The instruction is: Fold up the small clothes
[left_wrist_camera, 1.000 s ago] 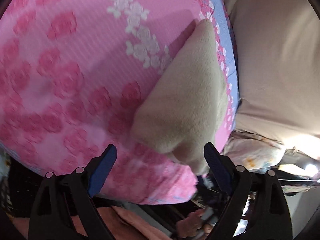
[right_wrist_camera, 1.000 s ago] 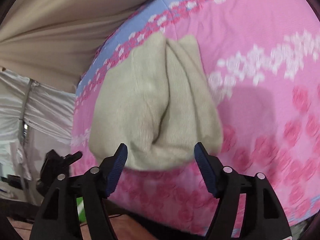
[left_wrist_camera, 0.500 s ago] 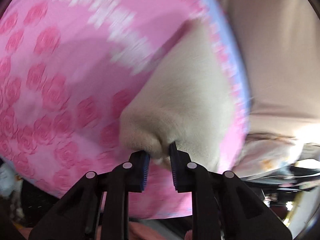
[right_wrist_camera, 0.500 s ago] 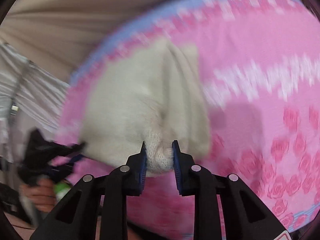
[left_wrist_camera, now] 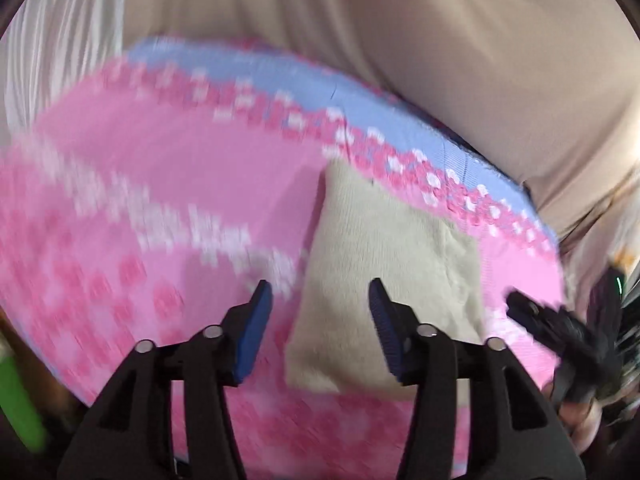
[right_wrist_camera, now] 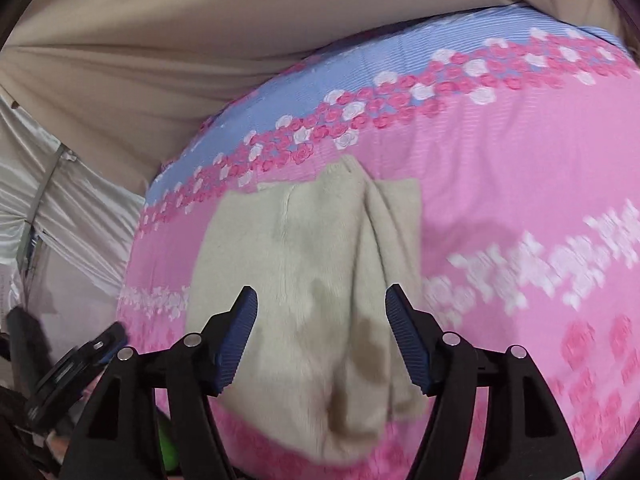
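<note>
So the beige fleece garment (right_wrist_camera: 316, 280) was lying flat near the far edge of the pink rose-print sheet (right_wrist_camera: 500, 184), just short of the blue border band (right_wrist_camera: 280, 104); looked like a bed or padded surface, couldn't say which. It read as partly folded to me; there was 1 long lengthwise ridge running down it in the right wrist view, with a narrower flap to the right of that ridge.

Left gripper (left_wrist_camera: 320, 312) had its jaws apart and nothing in them, sitting over the garment's near-left edge; right gripper (right_wrist_camera: 322, 316) was the same, jaws spread wide and empty, straddling the near end of the ridge. The left view was badly blurred, so don't trust fine detail there.

My take on doing this step well: pinch both near corners through all layers, not just the top one; fleece is thick and springy, so a shallow bite would likely slip. Carry both sides over evenly, otherwise that ridge would probably skew the fold; then press it flat.
</note>
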